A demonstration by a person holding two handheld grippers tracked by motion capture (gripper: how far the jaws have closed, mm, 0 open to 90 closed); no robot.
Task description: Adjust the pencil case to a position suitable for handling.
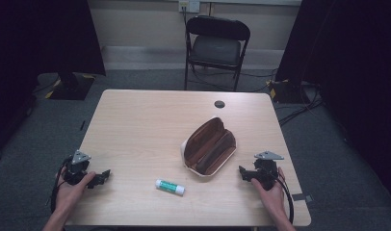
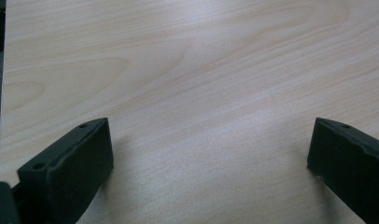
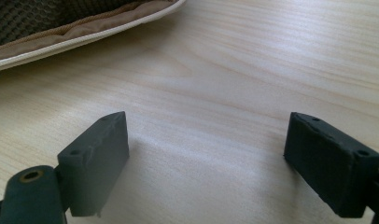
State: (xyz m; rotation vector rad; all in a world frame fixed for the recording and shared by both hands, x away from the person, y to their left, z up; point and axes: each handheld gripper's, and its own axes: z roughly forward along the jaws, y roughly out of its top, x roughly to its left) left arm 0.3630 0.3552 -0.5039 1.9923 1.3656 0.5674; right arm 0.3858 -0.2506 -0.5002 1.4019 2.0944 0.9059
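Brown and soft-lined, the open pencil case lies right of centre on my pale wood worktop, the smooth green-and-white glue stick untouched near it, and with my left gripper and right gripper jaws apart and empty, everything remains undone.

You get a dim high view: the table is the one lit patch, and everything around it sinks into darkness at both sides. Light falls from above, leaving a soft sheen on the table in your gripper views. Short, soft shadows lie on the table under the jaws, whose near ends blur slightly.
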